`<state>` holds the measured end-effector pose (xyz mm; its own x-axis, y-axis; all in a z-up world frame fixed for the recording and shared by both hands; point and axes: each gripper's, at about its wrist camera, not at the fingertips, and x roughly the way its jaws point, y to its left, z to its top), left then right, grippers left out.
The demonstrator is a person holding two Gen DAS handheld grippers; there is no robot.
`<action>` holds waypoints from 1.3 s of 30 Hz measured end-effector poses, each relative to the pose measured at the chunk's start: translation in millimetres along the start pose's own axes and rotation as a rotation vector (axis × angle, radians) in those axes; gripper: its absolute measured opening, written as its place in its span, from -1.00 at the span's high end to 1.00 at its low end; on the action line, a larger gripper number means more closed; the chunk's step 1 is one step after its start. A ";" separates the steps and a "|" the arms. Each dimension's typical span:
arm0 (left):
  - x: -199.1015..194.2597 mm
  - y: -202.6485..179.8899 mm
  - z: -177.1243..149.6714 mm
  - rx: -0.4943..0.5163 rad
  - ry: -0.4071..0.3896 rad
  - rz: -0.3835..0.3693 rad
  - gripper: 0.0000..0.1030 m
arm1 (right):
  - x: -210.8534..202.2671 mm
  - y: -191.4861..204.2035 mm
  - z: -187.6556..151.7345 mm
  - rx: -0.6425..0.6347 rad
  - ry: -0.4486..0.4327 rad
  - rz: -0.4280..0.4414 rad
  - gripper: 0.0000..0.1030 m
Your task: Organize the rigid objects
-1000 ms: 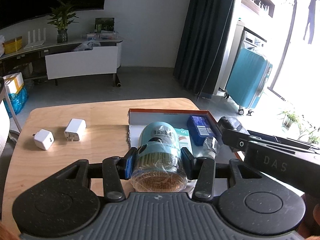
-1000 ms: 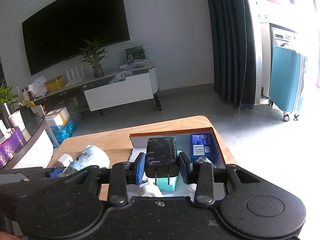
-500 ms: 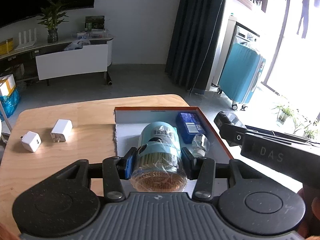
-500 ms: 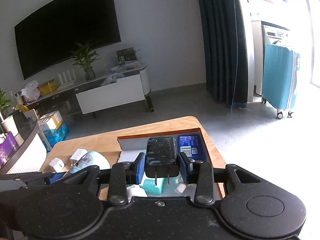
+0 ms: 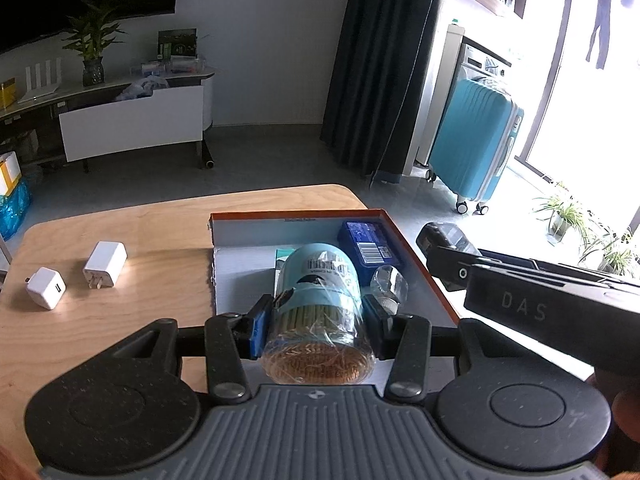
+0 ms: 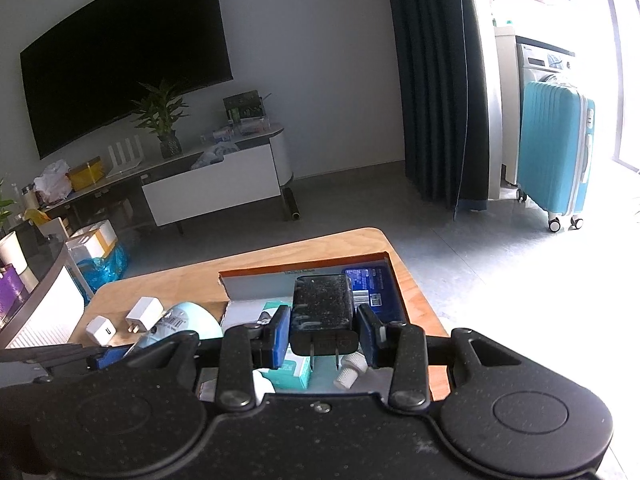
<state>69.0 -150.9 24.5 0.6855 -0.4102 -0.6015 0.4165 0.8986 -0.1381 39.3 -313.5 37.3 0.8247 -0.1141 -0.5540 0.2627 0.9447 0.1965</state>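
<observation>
Two white chargers (image 5: 76, 274) lie on the wooden table (image 5: 152, 236); both jaws grip objects.

A clear toothpick jar (image 5: 320, 312) with a pale blue cap and a black plug (image 6: 323, 314) are held above an orange-rimmed box (image 5: 416, 256) at the bench's right edge; two white chargers (image 5: 105, 259) lie at left.
</observation>
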 end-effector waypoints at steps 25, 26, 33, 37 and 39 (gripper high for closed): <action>12.8 1.6 6.7 -0.014 0.015 0.004 0.08 | 18.7 -7.3 -2.4 0.008 0.035 -0.012 0.14; 13.4 2.0 6.9 -0.015 0.016 0.004 0.08 | 19.5 -7.3 -3.0 0.008 0.037 -0.013 0.14; 19.4 2.5 8.3 -0.017 0.024 0.000 0.08 | 27.2 -9.8 -4.3 0.012 0.054 -0.015 0.14; 22.1 1.7 9.2 -0.015 0.027 -0.003 0.08 | 30.1 -10.4 -4.6 0.014 0.059 -0.016 0.14; 23.6 1.6 9.7 -0.016 0.028 -0.005 0.08 | 32.0 -11.0 -4.9 0.015 0.062 -0.018 0.14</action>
<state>91.7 -160.6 17.7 0.6666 -0.4103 -0.6224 0.4100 0.8990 -0.1536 60.4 -326.0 13.4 0.7871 -0.1112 -0.6068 0.2850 0.9379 0.1978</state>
